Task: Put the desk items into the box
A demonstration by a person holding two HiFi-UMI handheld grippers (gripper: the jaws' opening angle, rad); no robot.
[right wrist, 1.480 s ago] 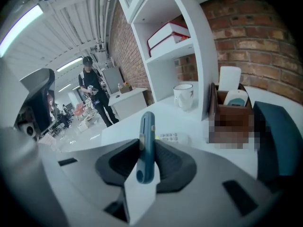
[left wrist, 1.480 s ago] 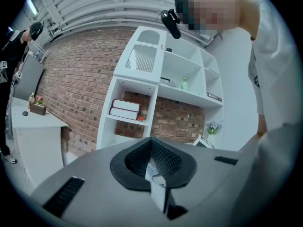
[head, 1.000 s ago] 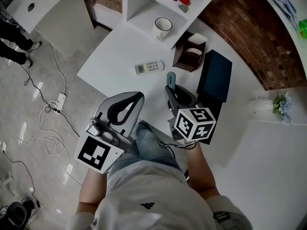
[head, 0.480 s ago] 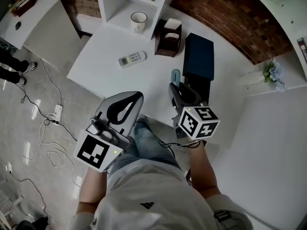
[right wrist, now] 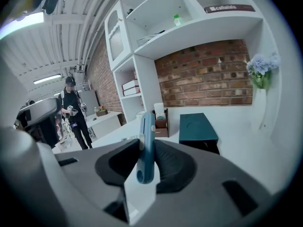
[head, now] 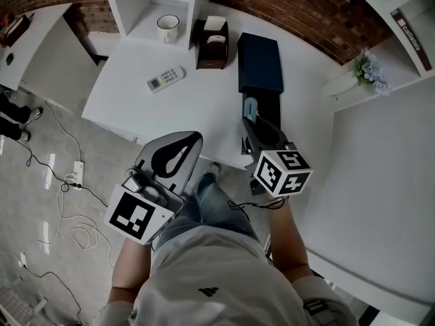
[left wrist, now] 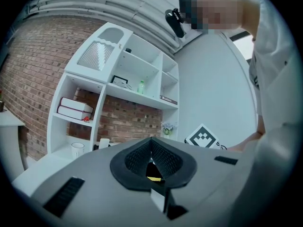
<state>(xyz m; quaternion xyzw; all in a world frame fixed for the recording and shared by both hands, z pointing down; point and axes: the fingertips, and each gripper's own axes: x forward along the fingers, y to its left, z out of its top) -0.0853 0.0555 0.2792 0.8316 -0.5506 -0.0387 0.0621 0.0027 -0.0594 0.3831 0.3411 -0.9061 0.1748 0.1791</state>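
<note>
Where the right claw pinches, a slim blue item stands clamped.

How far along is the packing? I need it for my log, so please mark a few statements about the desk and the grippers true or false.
1. The right gripper is clamped on a blue flat item. True.
2. The remote control lies inside the dark box. False: it lies on the white desk, left of the box.
3. The left gripper holds the mug. False: its jaws are together with nothing held, and the mug stands at the back of the desk.
4. A brown holder stands between the mug and the dark box. True.
</note>
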